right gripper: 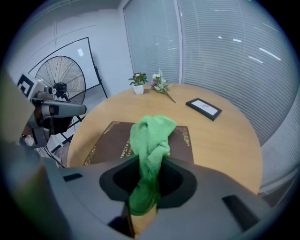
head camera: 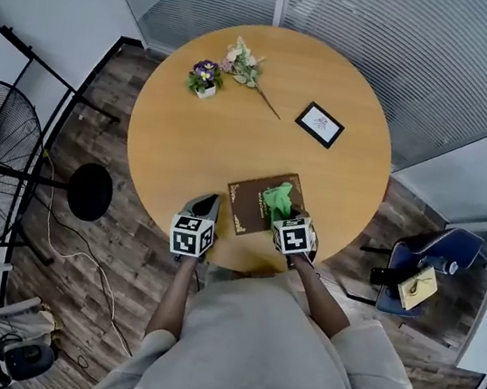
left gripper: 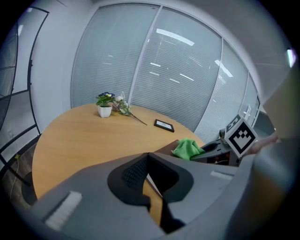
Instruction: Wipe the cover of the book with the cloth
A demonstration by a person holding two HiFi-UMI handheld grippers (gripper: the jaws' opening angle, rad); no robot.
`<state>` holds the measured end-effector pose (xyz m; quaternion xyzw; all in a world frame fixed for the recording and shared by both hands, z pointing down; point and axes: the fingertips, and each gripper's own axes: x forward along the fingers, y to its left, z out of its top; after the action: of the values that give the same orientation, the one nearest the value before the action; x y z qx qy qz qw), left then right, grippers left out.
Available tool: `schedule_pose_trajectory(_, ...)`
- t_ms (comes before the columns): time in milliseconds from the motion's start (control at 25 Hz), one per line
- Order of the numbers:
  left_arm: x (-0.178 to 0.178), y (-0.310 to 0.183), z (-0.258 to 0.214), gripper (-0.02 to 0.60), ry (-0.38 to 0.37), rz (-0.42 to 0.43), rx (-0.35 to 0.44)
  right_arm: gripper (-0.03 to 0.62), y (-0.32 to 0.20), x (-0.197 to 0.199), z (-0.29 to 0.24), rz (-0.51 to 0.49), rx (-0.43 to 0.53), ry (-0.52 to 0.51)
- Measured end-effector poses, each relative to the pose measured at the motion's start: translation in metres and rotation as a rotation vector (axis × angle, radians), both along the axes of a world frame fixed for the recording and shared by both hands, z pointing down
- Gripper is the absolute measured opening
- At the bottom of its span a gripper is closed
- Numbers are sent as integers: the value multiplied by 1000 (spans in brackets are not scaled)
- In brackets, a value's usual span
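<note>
Well, we are holding the green cloth (right gripper: 151, 140) in our right gripper (right gripper: 146, 197) — its jaws are pinching the lower end, and the bunched top is sticking out over the brown book (right gripper: 108, 140). The book is lying flat on the round wooden table (head camera: 235, 133), close to the edge nearest us. We are keeping our left gripper (left gripper: 149, 161) just beside the book's left side, with its jaws pressed together on nothing.

So we are thinking the getting-ready part is done: the cloth is in the gripper and it is over the cover. The rubbing itself is looking like the part left to do. We cannot tell if the cloth is touching the cover.

Far across the table, a little white pot (left gripper: 104, 110) is holding purple and yellow flowers — nothing else is sitting in it.
</note>
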<state>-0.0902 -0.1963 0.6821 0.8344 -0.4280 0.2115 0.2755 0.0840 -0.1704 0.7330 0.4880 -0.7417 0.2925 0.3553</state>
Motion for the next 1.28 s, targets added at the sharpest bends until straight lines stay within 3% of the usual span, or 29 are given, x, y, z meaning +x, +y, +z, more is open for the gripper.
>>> schedule_pose_trajectory(1280,7,-4,-8,9,-8,37,23,98,-2,90,2,120,50,100)
